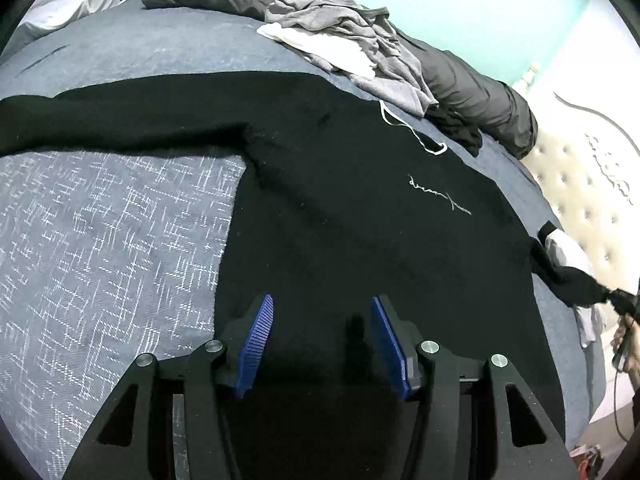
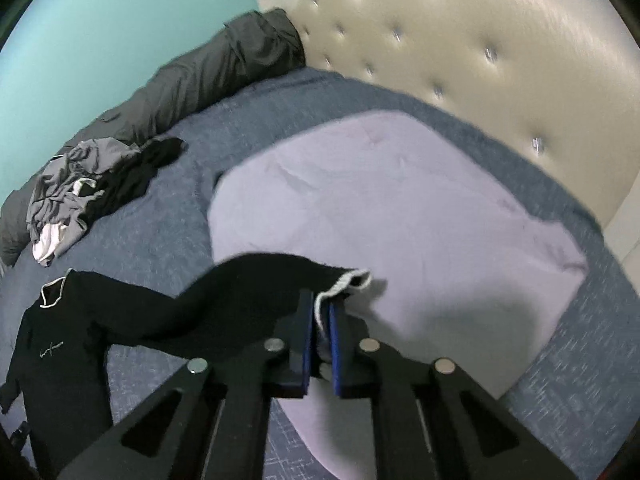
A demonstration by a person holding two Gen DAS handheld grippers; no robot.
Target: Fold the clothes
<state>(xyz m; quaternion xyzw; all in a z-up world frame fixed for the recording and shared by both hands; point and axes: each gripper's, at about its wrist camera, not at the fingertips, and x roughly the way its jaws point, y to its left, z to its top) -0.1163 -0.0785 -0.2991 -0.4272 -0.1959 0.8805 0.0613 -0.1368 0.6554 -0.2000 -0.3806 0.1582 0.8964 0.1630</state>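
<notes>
A black sweater [image 1: 340, 184] with white script on the chest lies spread flat on the blue bedspread [image 1: 112, 232]. One sleeve stretches off to the left. My left gripper [image 1: 322, 312] hovers open over the sweater's lower body, with nothing between its blue pads. In the right wrist view the same black sweater [image 2: 68, 340] lies at lower left, and its other sleeve [image 2: 256, 280] is lifted toward the pillow. My right gripper [image 2: 322, 312] is shut on the white-trimmed cuff [image 2: 348, 280] of that sleeve.
A heap of grey and white clothes [image 1: 348, 40] sits at the far side of the bed, beside a dark grey rolled duvet [image 1: 472, 84]. A lilac pillow [image 2: 400, 208] lies before the cream tufted headboard [image 2: 480, 48]. A turquoise wall is behind.
</notes>
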